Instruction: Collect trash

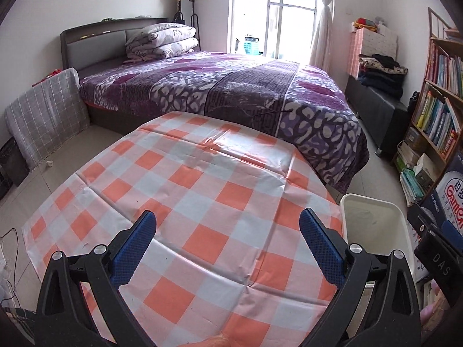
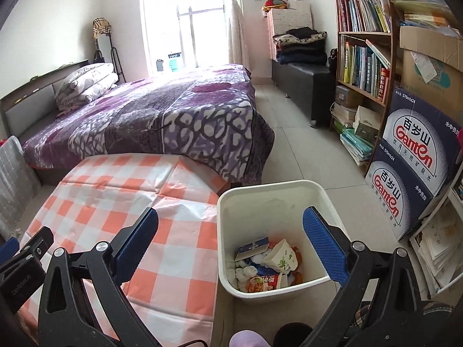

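Beside the right edge of the tabletop (image 1: 202, 196), on the floor, stands the white bin (image 2: 277, 190), and the trash (image 2: 264, 263) already lies in its bottom: a small blue carton, a crumpled paper cup with a leaf print, a red snack packet and some white tissues. Standing just off the table's edge, the bin looks well placed for scraps to be carried over the rim and dropped in. No litter shows on the checked orange and white cloth in either view, so I judge the collecting nearly or wholly done. The right gripper (image 2: 231, 225) hangs above the bin's near left rim, tilted down, its blue pads (image 2: 325, 245) spread wide with nothing between them, a pose that fits a release over the opening. The left gripper (image 1: 228, 231) is held over the near part of the tabletop, pointing toward the far edge and the purple bed (image 1: 231, 86) beyond, its jaws also wide apart and empty. A bookshelf (image 2: 364, 43) and stacked water cartons (image 2: 416, 159) stand to the bin's right
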Demonstrator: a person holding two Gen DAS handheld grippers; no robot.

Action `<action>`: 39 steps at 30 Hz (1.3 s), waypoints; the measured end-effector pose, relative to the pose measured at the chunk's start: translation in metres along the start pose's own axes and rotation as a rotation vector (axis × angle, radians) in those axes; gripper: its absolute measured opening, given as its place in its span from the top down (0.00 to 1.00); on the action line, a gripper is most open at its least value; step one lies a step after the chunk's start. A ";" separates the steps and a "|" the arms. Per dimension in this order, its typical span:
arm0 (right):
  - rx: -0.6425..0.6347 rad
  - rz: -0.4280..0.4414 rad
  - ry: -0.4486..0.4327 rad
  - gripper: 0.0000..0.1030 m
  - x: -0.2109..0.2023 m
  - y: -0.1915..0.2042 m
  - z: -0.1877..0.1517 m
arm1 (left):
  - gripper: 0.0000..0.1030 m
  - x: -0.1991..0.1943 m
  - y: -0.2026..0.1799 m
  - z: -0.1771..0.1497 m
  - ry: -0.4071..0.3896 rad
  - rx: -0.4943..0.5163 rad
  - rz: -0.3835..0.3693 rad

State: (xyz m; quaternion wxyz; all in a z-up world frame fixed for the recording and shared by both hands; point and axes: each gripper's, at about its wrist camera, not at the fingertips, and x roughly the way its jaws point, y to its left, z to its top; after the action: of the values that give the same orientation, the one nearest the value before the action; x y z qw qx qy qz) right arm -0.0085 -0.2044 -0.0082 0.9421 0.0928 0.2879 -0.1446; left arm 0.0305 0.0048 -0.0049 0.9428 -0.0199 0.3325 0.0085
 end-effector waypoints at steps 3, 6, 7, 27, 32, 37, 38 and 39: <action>0.007 0.011 0.011 0.07 0.004 0.000 -0.002 | 0.07 0.001 0.000 0.000 0.000 -0.002 -0.004; 0.012 0.014 0.011 0.07 0.006 -0.003 -0.001 | 0.07 0.000 -0.003 -0.001 -0.005 0.004 -0.005; 0.010 0.014 0.010 0.07 0.007 -0.003 -0.001 | 0.07 -0.001 -0.004 -0.001 -0.005 0.006 -0.008; -0.012 0.016 0.007 0.07 0.005 -0.005 -0.007 | 0.07 -0.004 -0.017 -0.005 0.002 0.014 -0.006; -0.010 0.016 0.011 0.07 0.005 -0.004 -0.008 | 0.07 -0.003 -0.015 -0.004 0.001 0.009 -0.004; -0.008 0.016 0.010 0.07 0.004 -0.004 -0.008 | 0.07 -0.003 -0.015 -0.004 0.002 0.011 -0.006; -0.009 0.016 0.009 0.07 0.005 -0.004 -0.008 | 0.07 -0.003 -0.015 -0.004 0.002 0.010 -0.005; -0.008 0.017 0.009 0.07 0.005 -0.004 -0.009 | 0.07 -0.003 -0.015 -0.004 0.002 0.010 -0.004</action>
State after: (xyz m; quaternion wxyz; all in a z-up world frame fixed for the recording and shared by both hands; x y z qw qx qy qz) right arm -0.0106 -0.2067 -0.0187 0.9423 0.0919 0.2921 -0.1351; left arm 0.0262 -0.0106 -0.0057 0.9426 -0.0157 0.3336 0.0047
